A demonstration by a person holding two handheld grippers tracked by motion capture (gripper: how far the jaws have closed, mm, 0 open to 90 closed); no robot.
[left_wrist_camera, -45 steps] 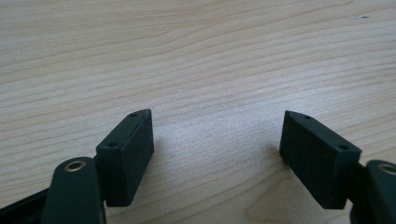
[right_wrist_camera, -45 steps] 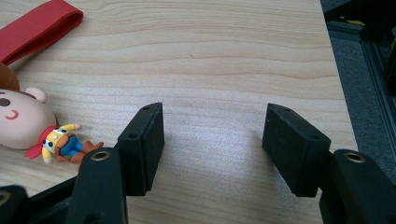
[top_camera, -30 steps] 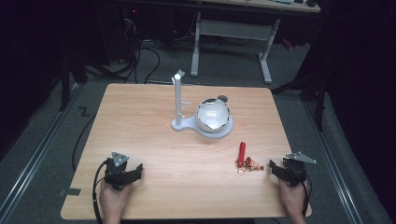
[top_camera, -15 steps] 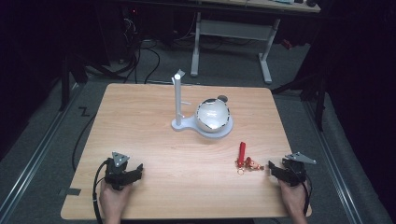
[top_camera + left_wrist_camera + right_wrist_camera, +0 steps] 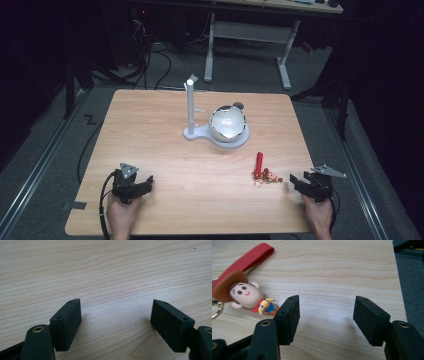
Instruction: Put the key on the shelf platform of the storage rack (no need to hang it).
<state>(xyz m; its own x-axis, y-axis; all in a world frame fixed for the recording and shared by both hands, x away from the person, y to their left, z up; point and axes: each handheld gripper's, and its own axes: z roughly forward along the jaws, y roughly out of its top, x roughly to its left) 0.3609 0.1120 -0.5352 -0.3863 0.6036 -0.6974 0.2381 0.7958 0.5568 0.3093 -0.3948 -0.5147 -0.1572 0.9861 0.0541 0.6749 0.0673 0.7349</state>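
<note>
A keychain (image 5: 264, 174) with a red strap (image 5: 245, 260), a small cowboy figure (image 5: 242, 293) and a metal ring lies on the wooden table (image 5: 165, 130) at the front right. My right gripper (image 5: 295, 181) rests on the table just right of it, open, with bare wood between its jaws (image 5: 325, 315). My left gripper (image 5: 145, 184) rests near the front left edge, open and holding nothing, with bare wood in the gap (image 5: 116, 317). A white stand (image 5: 191, 107) with an upright post and a shiny round bowl (image 5: 227, 123) on its base sits at the table's middle back.
The table's right edge (image 5: 398, 282) runs close to my right gripper, with dark floor beyond. A desk frame (image 5: 247, 45) and cables stand behind the table. Open wood lies between the two grippers.
</note>
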